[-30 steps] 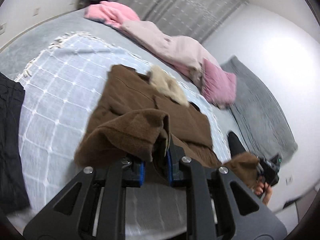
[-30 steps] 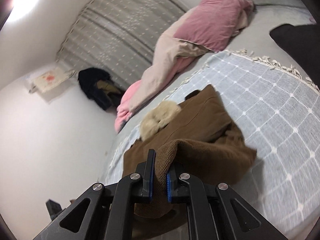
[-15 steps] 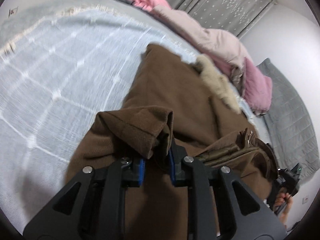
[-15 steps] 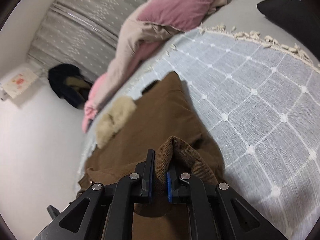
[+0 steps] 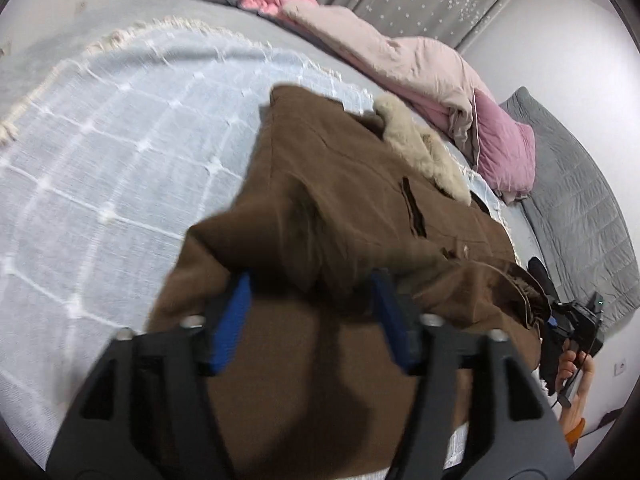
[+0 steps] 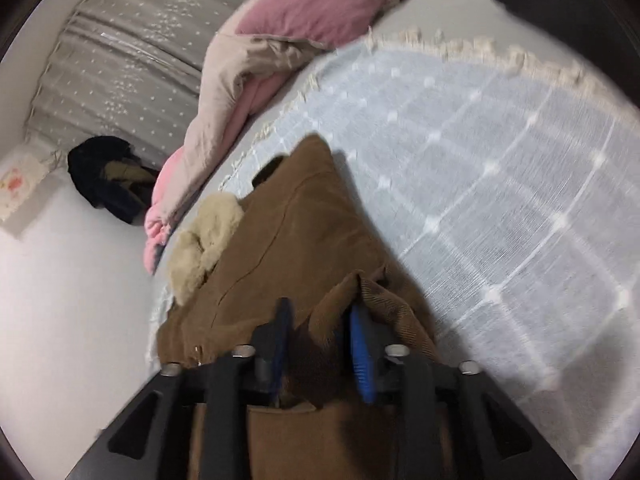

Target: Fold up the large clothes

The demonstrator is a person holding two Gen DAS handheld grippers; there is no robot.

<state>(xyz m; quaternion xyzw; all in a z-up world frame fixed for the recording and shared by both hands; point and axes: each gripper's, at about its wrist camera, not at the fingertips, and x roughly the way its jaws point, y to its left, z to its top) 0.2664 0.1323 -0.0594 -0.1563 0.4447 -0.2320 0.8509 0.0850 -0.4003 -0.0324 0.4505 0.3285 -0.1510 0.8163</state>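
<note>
A brown corduroy coat (image 5: pixel 344 184) with a beige fur collar (image 5: pixel 420 148) lies folded on a light blue checked blanket (image 5: pixel 100 152). My left gripper (image 5: pixel 310 300) is open, its blue pads wide apart over the coat's folded hem. In the right wrist view the coat (image 6: pixel 288 232) and its collar (image 6: pixel 204 236) lie ahead. My right gripper (image 6: pixel 320 328) is open, with a fold of brown cloth loose between the pads. The right gripper and the hand on it also show at the left wrist view's right edge (image 5: pixel 576 328).
A pink and beige duvet (image 5: pixel 392 52) and a pink pillow (image 5: pixel 504 148) lie along the far side of the bed. A grey quilt (image 5: pixel 576 184) lies to the right. Dark clothes (image 6: pixel 108 184) are piled by the curtain. A black garment (image 6: pixel 560 0) lies past the blanket's fringe.
Both grippers have lowered the coat's hem onto its upper part and opened. The cloth held shut in both half a second ago now lies loose.
</note>
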